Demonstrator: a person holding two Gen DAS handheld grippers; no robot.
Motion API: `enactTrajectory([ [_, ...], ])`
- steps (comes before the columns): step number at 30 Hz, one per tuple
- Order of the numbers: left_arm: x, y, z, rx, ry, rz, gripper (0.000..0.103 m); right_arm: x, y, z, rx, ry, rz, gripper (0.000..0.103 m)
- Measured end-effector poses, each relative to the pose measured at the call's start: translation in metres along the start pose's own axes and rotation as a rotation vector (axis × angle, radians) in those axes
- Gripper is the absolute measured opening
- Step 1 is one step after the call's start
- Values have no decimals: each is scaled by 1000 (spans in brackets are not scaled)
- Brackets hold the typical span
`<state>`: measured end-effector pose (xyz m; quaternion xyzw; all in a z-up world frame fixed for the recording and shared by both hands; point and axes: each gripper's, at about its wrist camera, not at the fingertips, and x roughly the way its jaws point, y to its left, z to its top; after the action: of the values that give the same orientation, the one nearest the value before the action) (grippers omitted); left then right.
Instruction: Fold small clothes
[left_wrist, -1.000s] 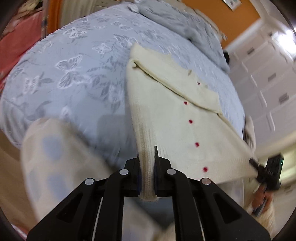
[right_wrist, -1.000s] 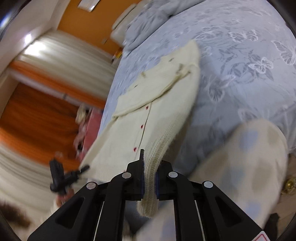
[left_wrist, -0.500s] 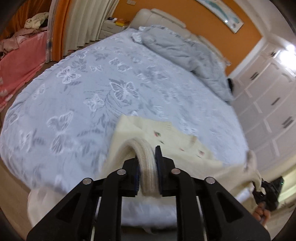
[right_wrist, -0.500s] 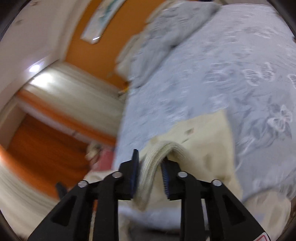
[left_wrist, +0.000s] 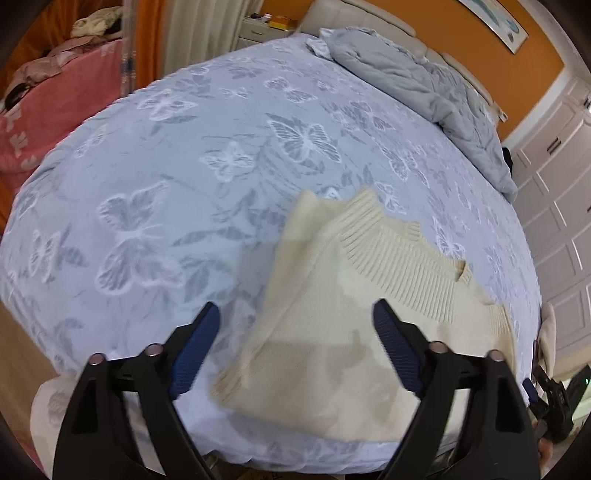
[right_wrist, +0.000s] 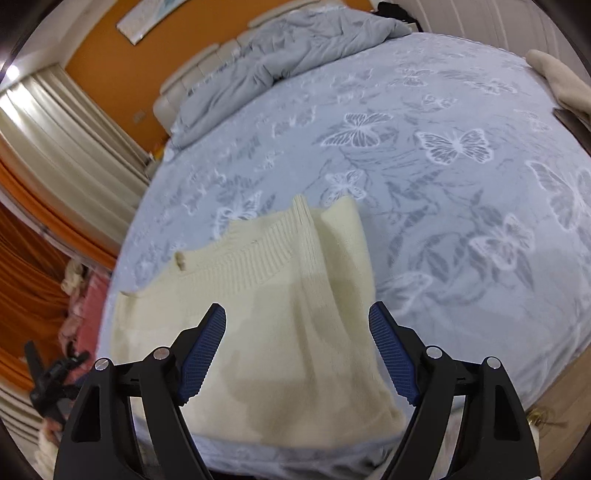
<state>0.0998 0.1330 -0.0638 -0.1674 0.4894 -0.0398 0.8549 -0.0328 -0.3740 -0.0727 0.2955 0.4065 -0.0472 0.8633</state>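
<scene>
A cream knit cardigan (left_wrist: 343, 325) lies folded over on the blue butterfly bedspread (left_wrist: 177, 177) near the bed's front edge, its ribbed hem band on top. It also shows in the right wrist view (right_wrist: 266, 317). My left gripper (left_wrist: 295, 347) is open and empty, just above the cardigan's left part. My right gripper (right_wrist: 297, 350) is open and empty, above the cardigan's right part. The other gripper shows at the edge of each view, low right in the left wrist view (left_wrist: 554, 398) and low left in the right wrist view (right_wrist: 51, 376).
A crumpled grey duvet (left_wrist: 424, 85) lies at the head of the bed, also in the right wrist view (right_wrist: 288, 48). A pink-covered bed (left_wrist: 44, 110) stands to the left. White wardrobe doors (left_wrist: 554, 192) stand to the right. A cream cloth (right_wrist: 557, 81) lies at the bed's right edge.
Both grippers held the cardigan's hem, carried it forward over the garment, then opened and let it go. The cardigan now lies folded with its buttons hidden.
</scene>
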Motion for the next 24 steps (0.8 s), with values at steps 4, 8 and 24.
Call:
enactTrajectory([
  [4,26,-18,15,51,19,30,87,39,7,14,-11,60,-31,78],
  [8,73,-29,29,81,172,55,7,71,13,19,-30,131,-25,8],
  [24,111,-18,47,33,162,162,11,98,-38,38,107,143,-43,12],
])
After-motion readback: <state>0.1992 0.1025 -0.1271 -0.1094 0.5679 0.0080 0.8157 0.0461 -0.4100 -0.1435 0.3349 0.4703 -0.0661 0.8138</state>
